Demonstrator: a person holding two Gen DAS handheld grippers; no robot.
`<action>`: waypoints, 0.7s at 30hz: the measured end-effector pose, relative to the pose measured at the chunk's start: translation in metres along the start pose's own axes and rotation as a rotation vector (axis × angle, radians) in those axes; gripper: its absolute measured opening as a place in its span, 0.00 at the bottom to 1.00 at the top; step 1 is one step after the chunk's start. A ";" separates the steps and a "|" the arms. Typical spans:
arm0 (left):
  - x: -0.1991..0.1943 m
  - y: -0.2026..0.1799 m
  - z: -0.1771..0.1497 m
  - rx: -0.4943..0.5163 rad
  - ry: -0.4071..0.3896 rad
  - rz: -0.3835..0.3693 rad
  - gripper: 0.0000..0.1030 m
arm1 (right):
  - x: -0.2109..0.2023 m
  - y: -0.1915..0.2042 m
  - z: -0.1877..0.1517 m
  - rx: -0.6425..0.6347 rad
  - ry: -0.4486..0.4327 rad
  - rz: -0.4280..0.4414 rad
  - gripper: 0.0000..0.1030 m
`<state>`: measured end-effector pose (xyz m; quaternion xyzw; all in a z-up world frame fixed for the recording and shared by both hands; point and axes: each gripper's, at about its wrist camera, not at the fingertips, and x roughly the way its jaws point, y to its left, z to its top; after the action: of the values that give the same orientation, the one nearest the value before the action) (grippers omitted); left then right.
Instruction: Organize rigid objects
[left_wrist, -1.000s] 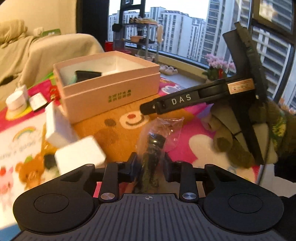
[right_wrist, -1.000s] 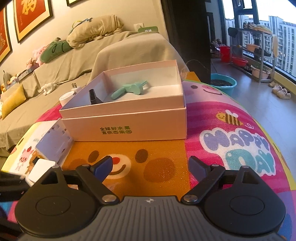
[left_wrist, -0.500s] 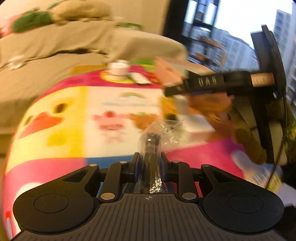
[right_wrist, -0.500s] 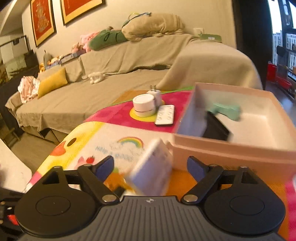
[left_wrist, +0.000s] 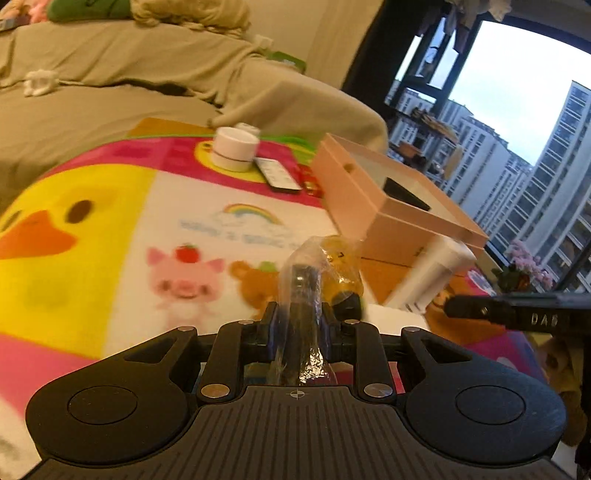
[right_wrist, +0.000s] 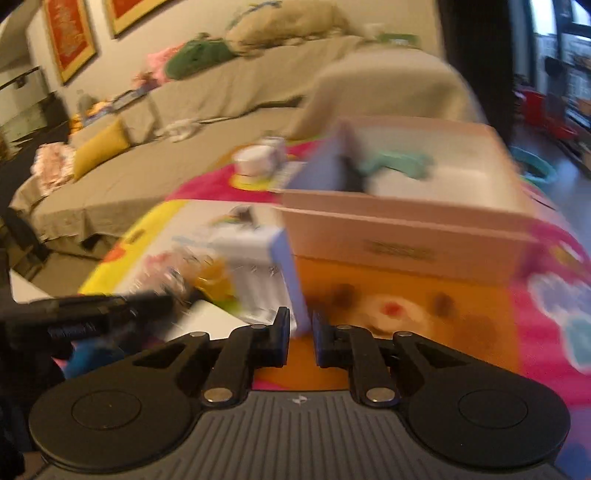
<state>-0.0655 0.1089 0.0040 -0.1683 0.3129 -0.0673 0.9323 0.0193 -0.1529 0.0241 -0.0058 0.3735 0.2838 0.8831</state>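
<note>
Left view: remote (left_wrist: 279, 174) | right view: teal tool (right_wrist: 393, 164) in box (right_wrist: 406, 240)

Low table covered by a bright cartoon play mat (left_wrist: 110, 229): yellow duck at 9 o'clock, pig and bear prints centre, rainbow above them. On the mat in the left wrist view: round white container (left_wrist: 235, 148) at 12 o'clock, flat remote-like device (left_wrist: 279, 175) just right of it, open pink cardboard box (left_wrist: 391, 206) at 2 o'clock. White boxy item (left_wrist: 424, 273) leans against the box's near corner at 3 o'clock. Right wrist view is blurred; same pink box sits on the orange bear-face patch (right_wrist: 388, 306).
</note>
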 end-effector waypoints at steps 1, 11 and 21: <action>0.002 -0.003 0.000 0.002 -0.001 0.002 0.24 | -0.004 -0.008 -0.005 0.002 -0.007 -0.043 0.12; 0.004 -0.013 -0.006 0.034 0.001 0.021 0.26 | -0.029 -0.018 -0.026 -0.068 -0.113 -0.116 0.71; 0.004 -0.024 -0.010 0.115 0.011 0.062 0.26 | -0.013 0.020 -0.030 -0.118 -0.015 0.024 0.71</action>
<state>-0.0694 0.0827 0.0029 -0.1046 0.3188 -0.0572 0.9403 -0.0175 -0.1492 0.0150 -0.0513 0.3496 0.3162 0.8804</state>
